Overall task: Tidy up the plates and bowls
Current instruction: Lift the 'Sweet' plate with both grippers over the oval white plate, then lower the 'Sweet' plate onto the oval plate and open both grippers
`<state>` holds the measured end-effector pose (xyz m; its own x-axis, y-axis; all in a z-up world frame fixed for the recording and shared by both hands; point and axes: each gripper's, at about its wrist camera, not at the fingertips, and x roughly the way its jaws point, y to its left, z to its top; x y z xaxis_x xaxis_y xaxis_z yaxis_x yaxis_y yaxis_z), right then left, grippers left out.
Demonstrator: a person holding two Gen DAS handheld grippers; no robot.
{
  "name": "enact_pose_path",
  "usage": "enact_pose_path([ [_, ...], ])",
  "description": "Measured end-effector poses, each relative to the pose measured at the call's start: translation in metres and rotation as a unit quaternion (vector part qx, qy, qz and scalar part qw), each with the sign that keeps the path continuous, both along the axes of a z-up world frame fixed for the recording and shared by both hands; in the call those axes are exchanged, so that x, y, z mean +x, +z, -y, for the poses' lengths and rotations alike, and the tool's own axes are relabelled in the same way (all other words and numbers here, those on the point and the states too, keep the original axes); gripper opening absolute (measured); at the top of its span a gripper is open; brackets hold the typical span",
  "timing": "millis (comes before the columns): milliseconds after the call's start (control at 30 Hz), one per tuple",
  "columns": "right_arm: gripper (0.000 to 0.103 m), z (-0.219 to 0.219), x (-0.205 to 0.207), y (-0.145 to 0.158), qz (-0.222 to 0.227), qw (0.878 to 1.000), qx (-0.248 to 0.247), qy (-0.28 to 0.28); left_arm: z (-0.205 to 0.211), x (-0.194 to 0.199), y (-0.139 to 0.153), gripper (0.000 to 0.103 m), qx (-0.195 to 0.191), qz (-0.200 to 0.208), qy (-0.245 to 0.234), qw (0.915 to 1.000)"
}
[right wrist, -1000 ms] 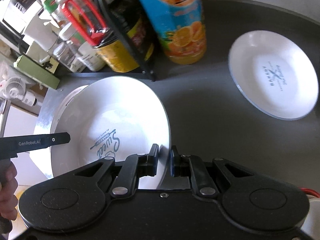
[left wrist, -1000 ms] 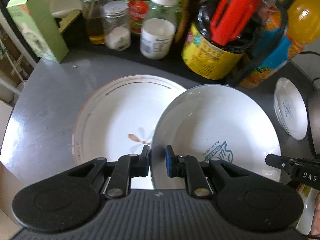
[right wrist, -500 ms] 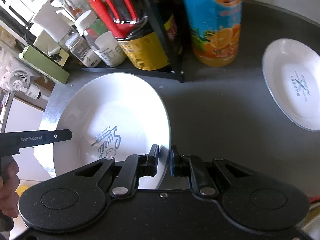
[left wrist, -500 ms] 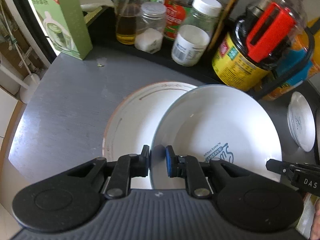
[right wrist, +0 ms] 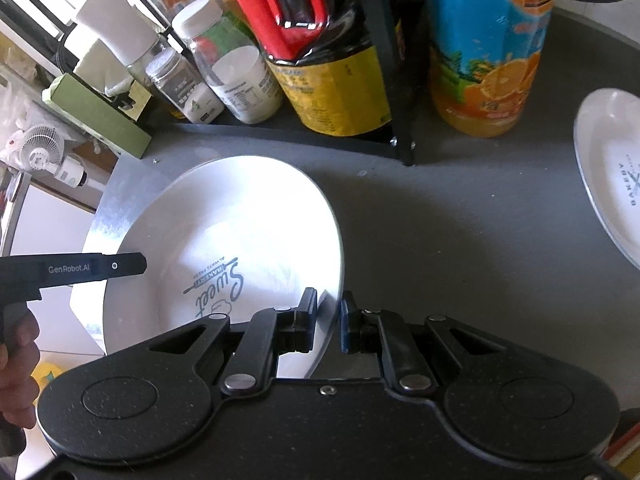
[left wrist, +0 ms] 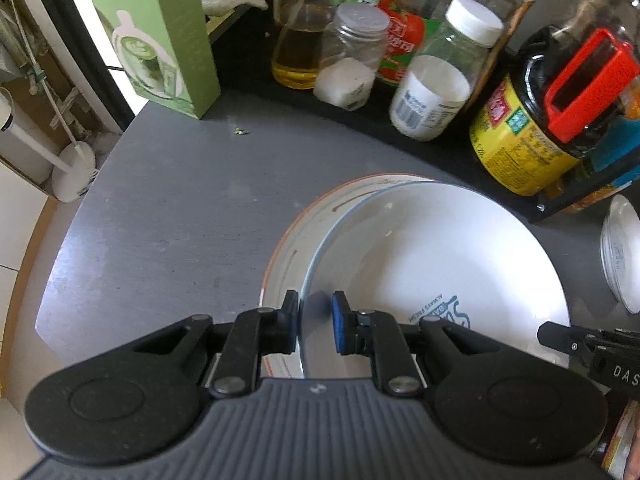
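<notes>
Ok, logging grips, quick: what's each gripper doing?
Left gripper: shut on the white bowl rim.
Right gripper: shut on the same bowl's opposite rim.

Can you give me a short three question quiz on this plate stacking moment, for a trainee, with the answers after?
1. True or false: only the left gripper holds the white plate with blue lettering.
2. What lies directly beneath that plate? A) the brown-rimmed plate B) the green carton C) the orange juice bottle
3. Fill in: a second white plate with "BAKERY" print sits on the dark ____.

Key
1. False: the right gripper also clamps its rim, on the opposite side.
2. A
3. Table
</notes>
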<state>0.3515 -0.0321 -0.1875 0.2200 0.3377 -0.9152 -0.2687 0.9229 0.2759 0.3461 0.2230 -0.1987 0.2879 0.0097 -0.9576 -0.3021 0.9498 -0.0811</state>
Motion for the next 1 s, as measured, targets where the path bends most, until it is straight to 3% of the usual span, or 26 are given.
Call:
enact_pose_path([
  [433,0.013,-0.014,0.002,-0.008,0.001,1.000,-0.019,0.018,-0.009,0.000,-0.010,0.016,0.007,-0.004,0.005,1.0000],
  [1000,0.017,0.003,-0.003,-0.005,-0.004,1.000,0.006,-0.001,-0.001,0.000,-0.009,0.017,0.038,0.007,-0.015,0.9991],
])
